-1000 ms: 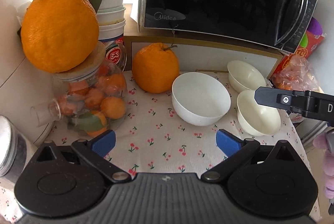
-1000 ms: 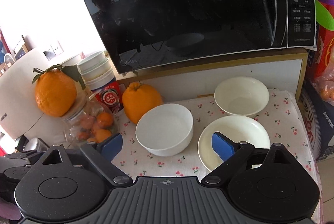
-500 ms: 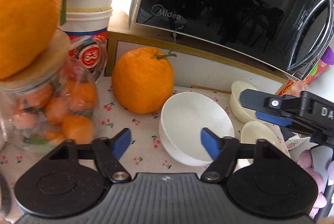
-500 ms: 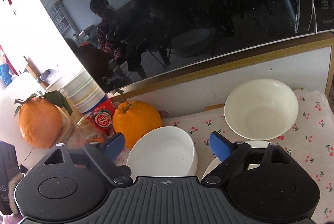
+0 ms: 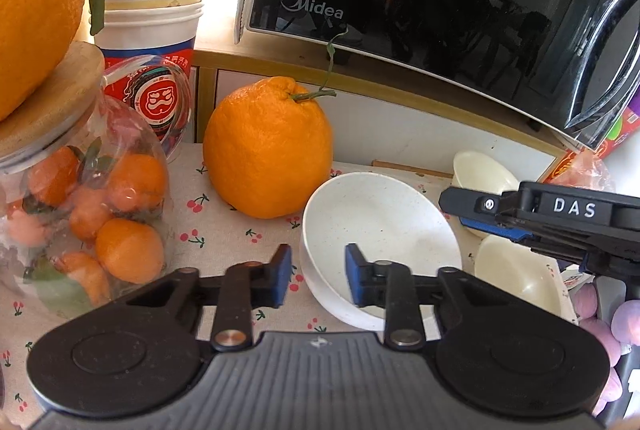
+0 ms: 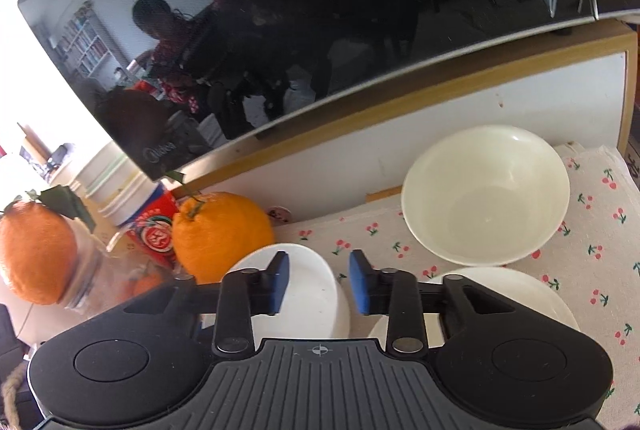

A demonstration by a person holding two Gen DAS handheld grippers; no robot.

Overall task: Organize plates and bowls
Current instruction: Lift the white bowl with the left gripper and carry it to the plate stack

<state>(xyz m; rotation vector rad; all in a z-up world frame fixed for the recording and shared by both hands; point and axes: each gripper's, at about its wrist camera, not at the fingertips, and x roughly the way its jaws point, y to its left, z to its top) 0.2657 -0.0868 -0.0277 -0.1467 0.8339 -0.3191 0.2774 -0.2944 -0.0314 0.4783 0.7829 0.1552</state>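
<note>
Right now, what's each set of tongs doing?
Left tongs: closing around the white bowl rim, not yet clamped.
Right tongs: closing, nothing between them.

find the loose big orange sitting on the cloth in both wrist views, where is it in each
Left wrist view: the big orange sits centre-left on the cherry-print cloth, between the glass jar and the white bowl.
Right wrist view: the same orange is lower left, just behind the white bowl.
Shared landmark: the black microwave stands above and behind it in both.
</note>
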